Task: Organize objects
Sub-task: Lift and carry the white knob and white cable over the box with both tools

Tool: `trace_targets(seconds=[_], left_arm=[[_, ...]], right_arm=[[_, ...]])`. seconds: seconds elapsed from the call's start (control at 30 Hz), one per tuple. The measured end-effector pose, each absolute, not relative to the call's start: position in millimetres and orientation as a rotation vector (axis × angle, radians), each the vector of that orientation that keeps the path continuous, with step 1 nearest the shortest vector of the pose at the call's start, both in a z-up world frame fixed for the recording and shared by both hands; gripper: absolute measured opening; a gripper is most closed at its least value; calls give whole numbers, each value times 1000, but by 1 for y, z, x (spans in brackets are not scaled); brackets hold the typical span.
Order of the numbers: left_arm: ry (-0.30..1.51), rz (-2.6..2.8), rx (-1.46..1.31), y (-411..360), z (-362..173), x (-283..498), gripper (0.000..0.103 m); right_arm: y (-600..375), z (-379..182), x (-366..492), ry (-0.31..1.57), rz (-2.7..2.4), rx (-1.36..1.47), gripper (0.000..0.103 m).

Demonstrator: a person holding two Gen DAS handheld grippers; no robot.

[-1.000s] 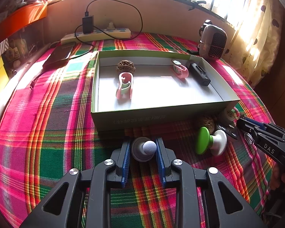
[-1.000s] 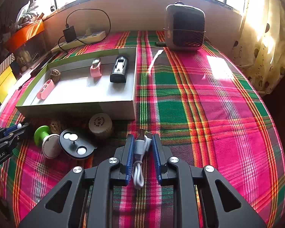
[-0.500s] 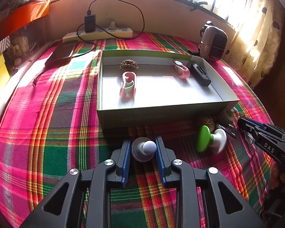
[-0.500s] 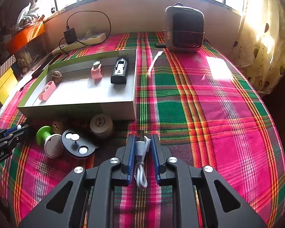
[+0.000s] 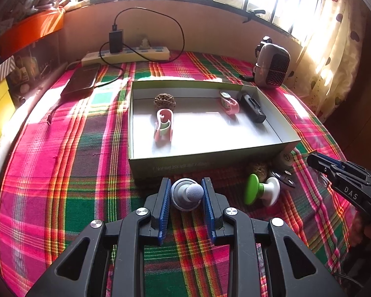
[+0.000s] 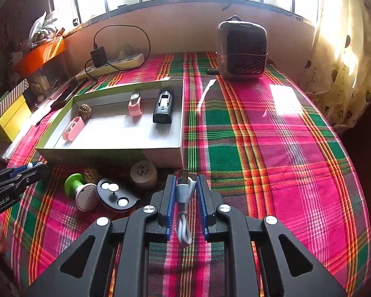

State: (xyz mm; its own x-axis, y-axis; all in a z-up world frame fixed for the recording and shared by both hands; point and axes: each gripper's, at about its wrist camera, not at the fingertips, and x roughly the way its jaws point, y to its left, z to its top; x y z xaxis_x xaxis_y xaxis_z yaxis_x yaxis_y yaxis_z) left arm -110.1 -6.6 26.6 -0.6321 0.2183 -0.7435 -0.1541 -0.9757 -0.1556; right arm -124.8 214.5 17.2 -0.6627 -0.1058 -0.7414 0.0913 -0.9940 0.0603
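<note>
Since both loads are headed for the box at frame centre, I have my left gripper clamped on the grey knob just short of its near wall, and my right gripper pinching the white cable by its plug, loop dangling below.

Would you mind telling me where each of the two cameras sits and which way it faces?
Left wrist: on the left gripper, angled down at the box; it grips a grey knob; the right gripper shows at right.
Right wrist: on the right gripper, shut on a white cable, facing the tablecloth and heater; the left gripper at left.
Shared: box, heater, green-and-white knob.
</note>
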Motion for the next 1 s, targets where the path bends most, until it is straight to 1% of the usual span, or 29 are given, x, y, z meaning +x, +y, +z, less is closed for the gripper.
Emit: trace_targets(seconds=[0.5, 0.73, 1.0], left_arm=[[-85, 2659, -1172, 2, 52, -138, 23], [-71, 2643, -1162, 7, 57, -164, 23], [-50, 2619, -1190, 16, 50, -199, 23]], right_arm=[[197, 46, -143, -12, -2734, 1146, 18], [187, 50, -162, -15, -2707, 1145, 18], [168, 43, -193, -4, -2660, 1162, 18]])
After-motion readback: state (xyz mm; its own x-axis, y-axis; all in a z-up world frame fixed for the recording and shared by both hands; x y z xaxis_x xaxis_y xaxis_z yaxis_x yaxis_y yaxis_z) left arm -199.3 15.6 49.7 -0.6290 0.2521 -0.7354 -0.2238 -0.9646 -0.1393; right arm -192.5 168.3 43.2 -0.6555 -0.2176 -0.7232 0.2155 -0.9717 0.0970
